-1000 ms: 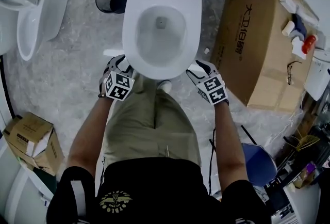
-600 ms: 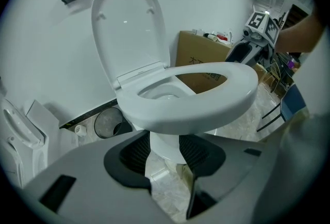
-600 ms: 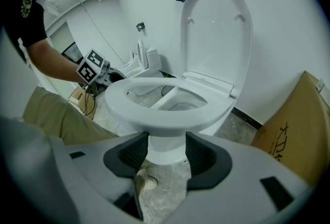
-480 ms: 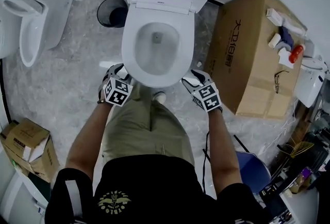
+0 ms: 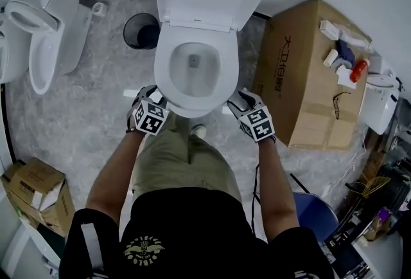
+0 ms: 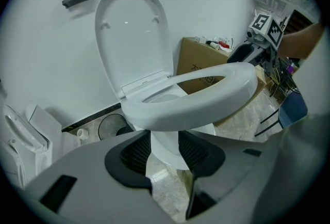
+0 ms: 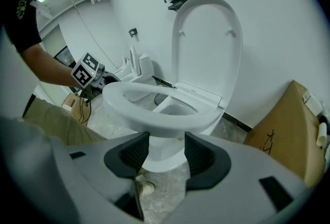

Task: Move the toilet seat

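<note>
- Pads [image 6: 136,152] of our left gripper [image 6: 164,146] stand apart, ribbed and black, clamping nothing.
- Our right gripper [image 7: 161,149] is likewise unclenched, its jaws closing a little; between them only the white ceramic bowl [image 7: 161,160] beyond shows.
- The white oval plastic toilet seat ring [image 6: 206,98] lies just above both pairs of pads, its front tilted up off that bowl; whether it rests on the jaw tips we cannot tell.
- The white rounded plastic lid [image 6: 131,32] stands upright against the wall behind.
- We judge the lift to be in hand, the seat only partly raised.
- Next we would need both grippers pushing up evenly under the rim, swinging the ring back on its hinge towards the lid without letting it slide off the jaw tips.
</note>
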### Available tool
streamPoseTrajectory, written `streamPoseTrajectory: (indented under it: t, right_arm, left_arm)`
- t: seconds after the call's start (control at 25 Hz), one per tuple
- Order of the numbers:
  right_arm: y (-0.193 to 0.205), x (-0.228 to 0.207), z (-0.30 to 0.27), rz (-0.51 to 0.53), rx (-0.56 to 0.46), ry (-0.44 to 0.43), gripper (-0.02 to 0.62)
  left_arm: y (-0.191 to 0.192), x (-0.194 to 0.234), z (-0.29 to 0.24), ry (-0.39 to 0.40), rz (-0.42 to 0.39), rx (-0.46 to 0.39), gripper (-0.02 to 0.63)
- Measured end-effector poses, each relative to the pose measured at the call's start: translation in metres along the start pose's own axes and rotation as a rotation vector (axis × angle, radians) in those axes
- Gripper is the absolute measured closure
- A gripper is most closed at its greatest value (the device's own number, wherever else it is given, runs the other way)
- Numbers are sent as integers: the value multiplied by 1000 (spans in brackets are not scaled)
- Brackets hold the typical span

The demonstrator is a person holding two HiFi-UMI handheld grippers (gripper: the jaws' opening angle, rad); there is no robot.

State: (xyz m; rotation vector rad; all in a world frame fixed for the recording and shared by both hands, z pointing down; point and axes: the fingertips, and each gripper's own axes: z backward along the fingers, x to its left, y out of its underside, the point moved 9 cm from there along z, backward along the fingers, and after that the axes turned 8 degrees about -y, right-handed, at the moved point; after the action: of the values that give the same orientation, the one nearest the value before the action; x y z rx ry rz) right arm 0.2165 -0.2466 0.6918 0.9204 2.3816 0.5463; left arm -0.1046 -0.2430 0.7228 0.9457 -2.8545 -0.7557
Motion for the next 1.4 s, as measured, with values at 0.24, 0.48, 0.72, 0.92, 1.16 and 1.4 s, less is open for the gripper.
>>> streamPoseTrajectory:
  t: [0.24,0.48,0.72,0.92,1.16,1.4]
  right_arm:
    - [-25,-3,18,-30,-62,53,390]
    - [-60,-8,34,-44,-103,119,396]
    - [-85,-10,42,-38,-90,194,419]
    - [-95,-10,44,-35,-72,223,433]
    - [-117,-18,49,-35,-75,253,457]
    - [-131,-18,50,-7,-86,164,442]
  left_arm:
    - [-29,9,7,30,-13,-17,425]
    - [-58,29,17,35,58,-55,426]
    - [-76,49,25,10,40,-68,426]
    - [-84,58,32,30,-1,-56,433]
    - [-103,75,31,51,-31,-84,453]
    - [-116,86,32,56,-33,-97,456]
